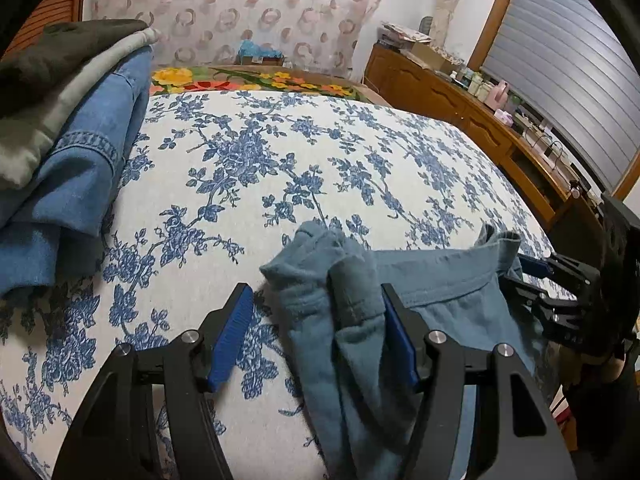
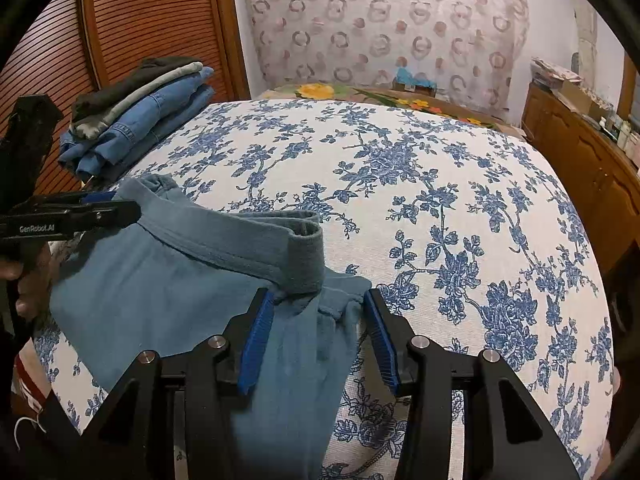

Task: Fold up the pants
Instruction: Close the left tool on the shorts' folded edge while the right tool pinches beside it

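Note:
Blue-grey pants (image 1: 432, 300) lie at the near edge of a bed with a blue floral cover (image 1: 280, 168). In the left wrist view my left gripper (image 1: 318, 300) is open, with a bunched waistband corner resting against its right finger (image 1: 400, 340). In the right wrist view my right gripper (image 2: 320, 304) is open around the other waistband corner of the pants (image 2: 192, 280), jaws wide apart. My left gripper also shows side-on at the left of the right wrist view (image 2: 120, 208). My right gripper shows at the right edge of the left wrist view (image 1: 532, 276).
A stack of folded clothes, jeans under grey and dark items (image 2: 140, 116), sits at the bed's far left (image 1: 72, 140). A wooden dresser with bottles (image 1: 480, 100) runs along the right. A slatted wardrobe door (image 2: 140, 20) stands behind the stack.

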{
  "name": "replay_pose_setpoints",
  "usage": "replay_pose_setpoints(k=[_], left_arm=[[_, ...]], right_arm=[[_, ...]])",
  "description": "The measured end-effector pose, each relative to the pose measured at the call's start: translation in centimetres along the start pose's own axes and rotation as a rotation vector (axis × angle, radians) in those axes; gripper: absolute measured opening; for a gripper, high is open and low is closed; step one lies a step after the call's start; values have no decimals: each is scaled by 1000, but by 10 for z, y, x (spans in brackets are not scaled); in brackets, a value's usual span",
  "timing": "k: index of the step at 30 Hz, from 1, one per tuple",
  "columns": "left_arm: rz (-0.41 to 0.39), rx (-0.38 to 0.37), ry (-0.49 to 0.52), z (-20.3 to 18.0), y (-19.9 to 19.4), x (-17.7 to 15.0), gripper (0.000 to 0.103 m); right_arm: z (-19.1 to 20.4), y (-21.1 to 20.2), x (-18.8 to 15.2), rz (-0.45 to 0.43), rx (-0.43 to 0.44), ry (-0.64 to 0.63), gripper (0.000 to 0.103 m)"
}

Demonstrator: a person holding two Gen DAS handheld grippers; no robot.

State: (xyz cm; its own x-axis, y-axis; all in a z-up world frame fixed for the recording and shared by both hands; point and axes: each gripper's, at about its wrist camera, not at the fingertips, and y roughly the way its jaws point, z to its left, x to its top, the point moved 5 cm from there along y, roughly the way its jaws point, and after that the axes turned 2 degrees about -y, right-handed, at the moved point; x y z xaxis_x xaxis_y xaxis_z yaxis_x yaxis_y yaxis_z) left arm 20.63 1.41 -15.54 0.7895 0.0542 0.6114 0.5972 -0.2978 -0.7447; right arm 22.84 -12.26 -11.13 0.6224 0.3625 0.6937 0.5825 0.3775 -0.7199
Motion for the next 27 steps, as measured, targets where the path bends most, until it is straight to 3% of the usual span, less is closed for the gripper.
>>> replay_pose_setpoints(k=[1,2,5,8,19,27], left_arm=[[1,-3,-2,0,1,1,63],[1,-15,-3,-1,1,1,53],[7,-39,1,-4,2,0,38],[8,-55,8,-7,3,0,31],[9,-72,-15,-4,3,-1,30],[8,-64,-12,-4,4,0,30]], right_arm=[[0,0,0,0,1,0,49],[-1,0,0,-1,1,1,49],[-1,1,0,-2,4,3,48],[-1,1,0,-3,14,3,45],[3,1,1,4,68,7,21],[5,-3,3,6,89,10,11]])
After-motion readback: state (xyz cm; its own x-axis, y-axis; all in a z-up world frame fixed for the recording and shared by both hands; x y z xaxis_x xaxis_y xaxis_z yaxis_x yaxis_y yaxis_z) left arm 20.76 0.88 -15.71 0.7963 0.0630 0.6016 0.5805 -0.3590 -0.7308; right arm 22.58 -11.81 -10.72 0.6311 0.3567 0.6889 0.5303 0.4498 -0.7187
